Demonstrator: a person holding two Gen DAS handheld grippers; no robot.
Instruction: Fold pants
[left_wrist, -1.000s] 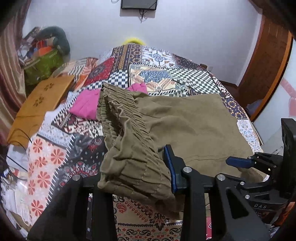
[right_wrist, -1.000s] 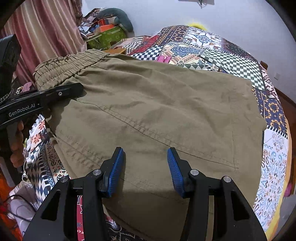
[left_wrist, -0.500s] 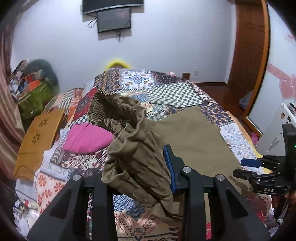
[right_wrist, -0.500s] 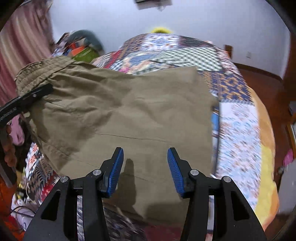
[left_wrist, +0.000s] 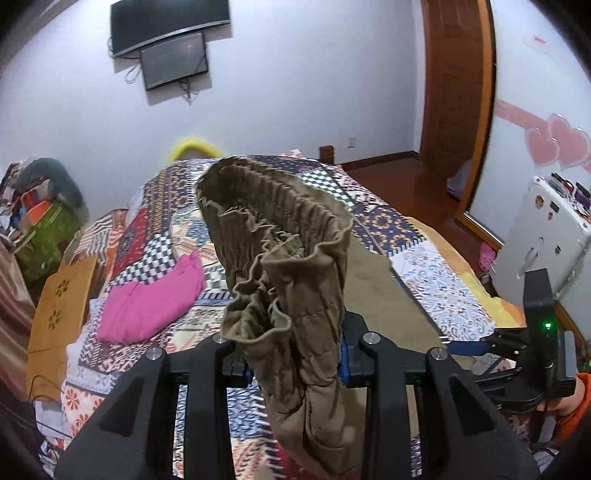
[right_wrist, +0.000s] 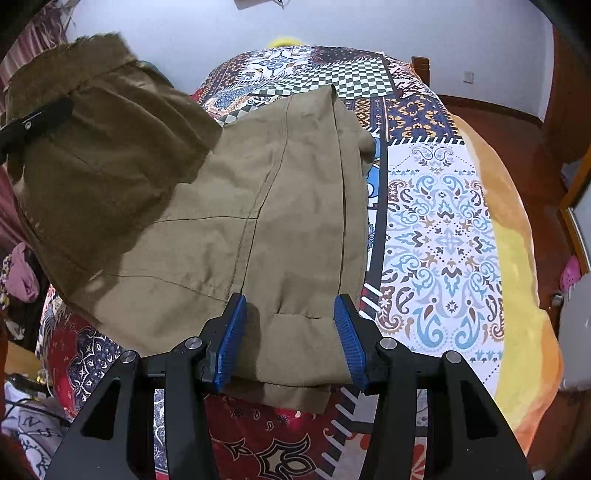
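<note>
Left wrist view had the olive-brown pants (left_wrist: 295, 266) bunched between the left gripper (left_wrist: 291, 354) fingers, elastic waistband gathered and standing up above the jaws, rest of the garment trailing down onto the patchwork bedspread (left_wrist: 436, 266). Fabric read as light, soft, floppy woven cloth, no stiffness, sagging wherever unsupported; ruffled waistband looked the thickest, grippiest spot, so best taken at waistband corners and the hem edge, not mid-panel. Left jaws were narrowed well under half open and clamped on the waistband bunch, cloth filling the gap. Right wrist view showed the right gripper (right_wrist: 291, 339) with blue pads (right_wrist: 232, 339) set moderately apart, a fold of the leg-end cloth lying between them; whether the pads actually pressed it could not be told. Pants otherwise lay spread on the bed, waistband end lifted at upper left. Pink garment (left_wrist: 147, 302) sat beside, untouched.
</note>
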